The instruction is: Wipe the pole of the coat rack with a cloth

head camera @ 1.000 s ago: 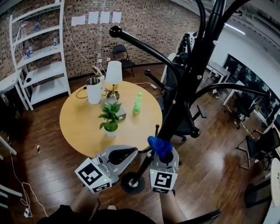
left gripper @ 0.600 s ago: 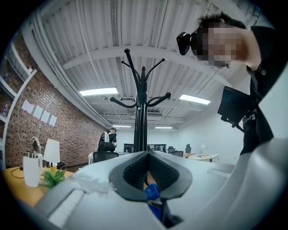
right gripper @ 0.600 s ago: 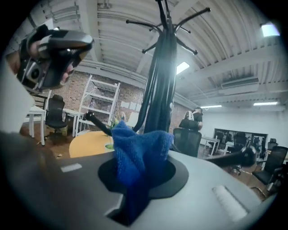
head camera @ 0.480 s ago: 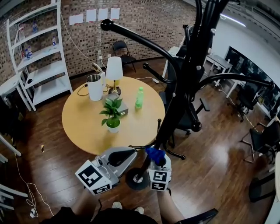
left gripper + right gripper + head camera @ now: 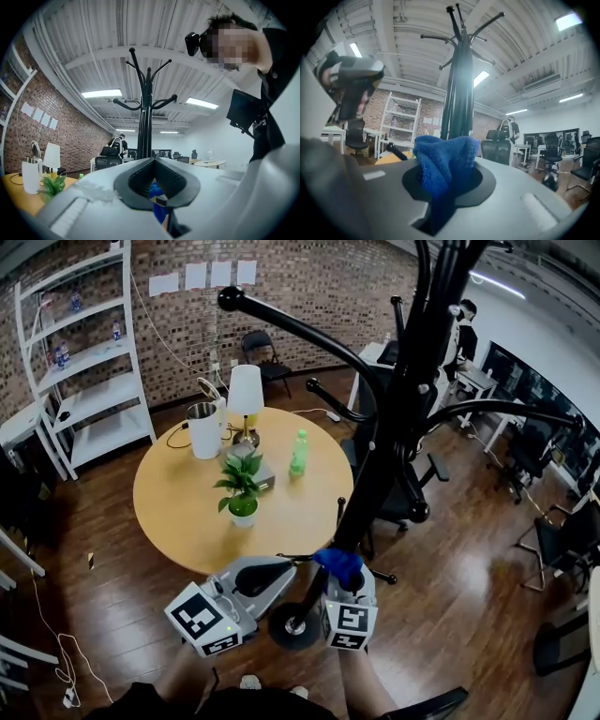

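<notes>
Well, we hold cloth (image 5: pixel 445 161) tight in right gripper (image 5: pixel 345 573); cloth looks to sit against low part of pole (image 5: pixel 380 465), just above base (image 5: pixel 291 626) of coat rack; left gripper (image 5: pixel 153 161) closed on nothing, just beside pole, near cloth; we think wiping is under way, down at bottom end; can't tell which parts of pole are done, no dust or wet marks show; top of pole cut off in head view; spot where cloth meets pole hidden by cloth.

Round table (image 5: pixel 178 512) with potted plant (image 5: pixel 242 491), green bottle (image 5: pixel 298 452), lamp (image 5: pixel 246 395), white kettle (image 5: pixel 203 432).
</notes>
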Demonstrator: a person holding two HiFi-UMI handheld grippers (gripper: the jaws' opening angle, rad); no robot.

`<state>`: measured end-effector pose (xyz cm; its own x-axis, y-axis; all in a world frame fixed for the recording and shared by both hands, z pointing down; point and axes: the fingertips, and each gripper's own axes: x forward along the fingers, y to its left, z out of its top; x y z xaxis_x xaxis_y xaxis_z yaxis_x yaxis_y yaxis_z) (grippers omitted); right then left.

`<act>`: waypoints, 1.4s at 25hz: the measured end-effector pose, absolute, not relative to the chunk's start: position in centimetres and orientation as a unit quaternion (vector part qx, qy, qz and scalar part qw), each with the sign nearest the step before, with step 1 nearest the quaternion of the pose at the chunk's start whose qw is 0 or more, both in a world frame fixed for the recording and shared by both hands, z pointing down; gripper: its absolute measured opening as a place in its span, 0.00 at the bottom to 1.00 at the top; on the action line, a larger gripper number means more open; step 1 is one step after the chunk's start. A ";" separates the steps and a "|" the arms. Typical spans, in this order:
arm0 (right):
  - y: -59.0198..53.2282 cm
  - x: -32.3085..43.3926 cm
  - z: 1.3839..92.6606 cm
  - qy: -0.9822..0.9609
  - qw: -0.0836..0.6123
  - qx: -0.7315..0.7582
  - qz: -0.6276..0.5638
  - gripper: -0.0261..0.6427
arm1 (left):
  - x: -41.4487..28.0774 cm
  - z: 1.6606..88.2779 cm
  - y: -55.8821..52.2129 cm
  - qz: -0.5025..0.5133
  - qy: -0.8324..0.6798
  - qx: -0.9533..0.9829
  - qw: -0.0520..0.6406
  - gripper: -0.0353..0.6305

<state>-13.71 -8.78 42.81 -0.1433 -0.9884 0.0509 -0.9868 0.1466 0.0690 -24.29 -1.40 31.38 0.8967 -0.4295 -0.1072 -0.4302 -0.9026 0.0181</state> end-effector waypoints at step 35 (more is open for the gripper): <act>-8.2 -13.7 24.7 -0.744 -0.056 0.638 -0.190 0.13 | -23.8 29.2 -2.9 0.078 0.229 -0.970 0.029 0.06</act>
